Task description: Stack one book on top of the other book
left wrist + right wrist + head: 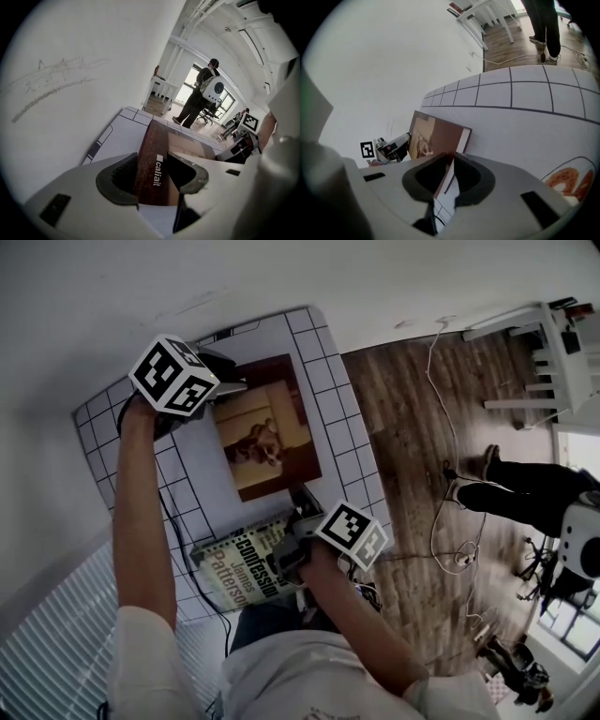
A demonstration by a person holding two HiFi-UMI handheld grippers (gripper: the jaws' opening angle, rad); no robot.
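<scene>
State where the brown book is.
The brown book lies at the head view's centre on the gridded table, beyond the second book, one corner between the left gripper's jaws.

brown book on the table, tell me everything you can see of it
The brown book is a thick closed volume: dark brown cover with a sepia photograph, brown spine with white lettering, pale page block. It lies cover up on the white gridded table. The left gripper has its tongs on either side of the spine, pads against it. Whether that edge is lifted cannot be told.
</scene>
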